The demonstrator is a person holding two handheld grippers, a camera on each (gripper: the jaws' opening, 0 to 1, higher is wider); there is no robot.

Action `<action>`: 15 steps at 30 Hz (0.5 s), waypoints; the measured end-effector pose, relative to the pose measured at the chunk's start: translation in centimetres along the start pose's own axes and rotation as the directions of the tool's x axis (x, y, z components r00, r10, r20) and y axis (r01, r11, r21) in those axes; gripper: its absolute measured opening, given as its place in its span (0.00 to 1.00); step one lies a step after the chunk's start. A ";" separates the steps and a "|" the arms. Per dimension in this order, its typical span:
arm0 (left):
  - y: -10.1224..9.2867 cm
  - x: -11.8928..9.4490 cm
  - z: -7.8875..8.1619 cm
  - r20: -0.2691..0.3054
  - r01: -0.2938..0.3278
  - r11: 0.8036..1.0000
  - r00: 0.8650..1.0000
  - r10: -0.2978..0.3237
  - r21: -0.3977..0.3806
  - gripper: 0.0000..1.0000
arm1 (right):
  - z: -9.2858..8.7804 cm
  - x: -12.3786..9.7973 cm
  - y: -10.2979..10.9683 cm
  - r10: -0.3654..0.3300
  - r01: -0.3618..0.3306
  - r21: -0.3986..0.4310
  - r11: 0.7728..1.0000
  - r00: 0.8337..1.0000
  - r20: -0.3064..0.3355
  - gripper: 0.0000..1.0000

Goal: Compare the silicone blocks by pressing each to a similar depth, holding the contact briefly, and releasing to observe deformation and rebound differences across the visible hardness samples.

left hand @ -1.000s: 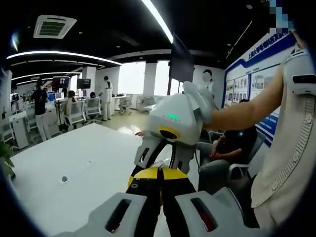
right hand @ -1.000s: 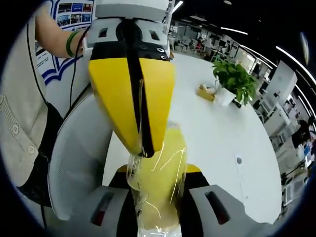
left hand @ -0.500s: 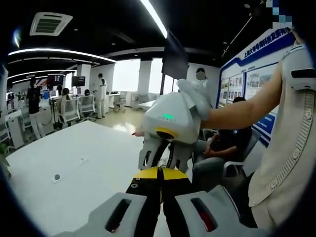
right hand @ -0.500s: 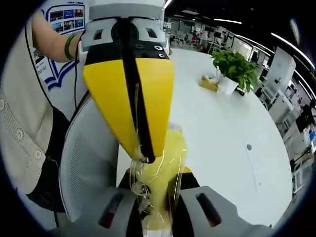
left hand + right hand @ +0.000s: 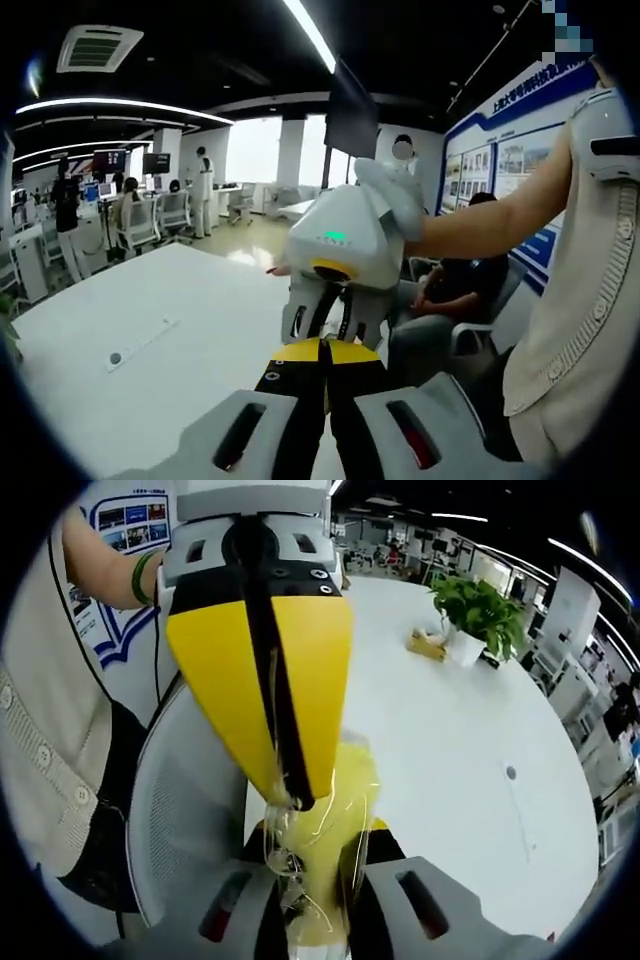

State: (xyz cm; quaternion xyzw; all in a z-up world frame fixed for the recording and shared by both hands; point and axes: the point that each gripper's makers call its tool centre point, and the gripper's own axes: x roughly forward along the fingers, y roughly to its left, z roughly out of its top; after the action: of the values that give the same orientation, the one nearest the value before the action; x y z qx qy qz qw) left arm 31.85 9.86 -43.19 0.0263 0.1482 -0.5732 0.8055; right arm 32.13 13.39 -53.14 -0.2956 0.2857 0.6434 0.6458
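Left gripper view: the left gripper [image 5: 326, 352] rises from the bottom edge with its two yellow-tipped jaws pressed together, no gap between them. Whether anything is pinched at the tips cannot be told from here. Just beyond the tips hangs the right gripper [image 5: 325, 325], white-bodied, held by a hand [image 5: 392, 192] whose bare arm comes in from the right. Below both lies a white table [image 5: 150, 350], with people and chairs [image 5: 150, 225] past its far edge.

Right gripper view: the right gripper [image 5: 312, 852] holds a yellow block [image 5: 335, 835] wrapped in clear film between its jaws, which stand apart by the block's width and are closed on it. The left gripper [image 5: 268, 680] comes down from the top, its yellow jaws meeting in a dark seam, the tips touching the film at the block's upper left. The block is over the table's near edge. A potted plant [image 5: 478, 620] stands near the far edge of the table [image 5: 460, 750]. A white mesh chair back [image 5: 185, 820] sits at left.
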 end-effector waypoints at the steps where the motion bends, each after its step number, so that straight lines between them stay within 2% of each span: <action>1: 0.0 0.0 0.0 0.000 0.001 1.000 1.000 -0.001 -0.001 0.00 | 0.0 0.0 0.0 -0.001 0.001 -0.006 1.000 1.000 0.002 0.05; 15: -0.1 0.2 -0.1 -0.012 -0.002 1.000 1.000 0.002 0.012 0.00 | -0.2 0.0 0.1 0.006 -0.006 -0.011 1.000 1.000 -0.002 0.06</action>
State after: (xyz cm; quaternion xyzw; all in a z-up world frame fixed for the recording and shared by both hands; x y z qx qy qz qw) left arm 31.80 9.67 -43.32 0.0348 0.1497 -0.5729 0.8051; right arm 32.08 13.22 -53.29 -0.2989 0.2838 0.6466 0.6419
